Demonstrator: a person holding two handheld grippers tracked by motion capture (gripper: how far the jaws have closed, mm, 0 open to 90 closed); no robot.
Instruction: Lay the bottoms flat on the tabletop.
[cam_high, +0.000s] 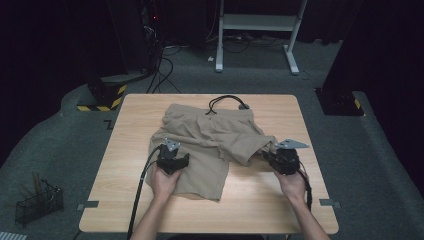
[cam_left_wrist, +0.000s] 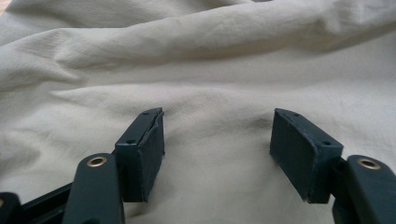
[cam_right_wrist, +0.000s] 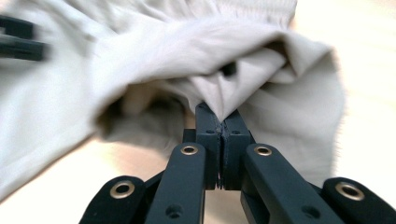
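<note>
The surface, a light wooden top, fills the middle of the high view, with grey floor around it. On it lie tan shorts, spread from the centre toward the upper middle of the frame, waistband at the far end with a black cord looping past it. The long axis of the shorts runs from top to bottom of the frame; one leg reaches down to lower centre, and the other is bunched toward centre right.

The left claw rests on the lower-left leg, left of centre. In the left gripper view its jaws stand wide apart, flat cloth between them and nothing pinched.

The right claw, at centre right, is closed tight on a fold of the bunched leg's hem; in the right gripper view the cloth rises out of the shut jaws and the leg opening gapes behind. The cloth lies up and left of this claw, so the right hand is the nearer one to that leg, and I judge that any pull to straighten it would run outward and down, along the leg's own length, while the left claw pins the other side.

A small black wire basket sits on the floor at lower left, holding what looks like a few sticks; too small to tell more.
</note>
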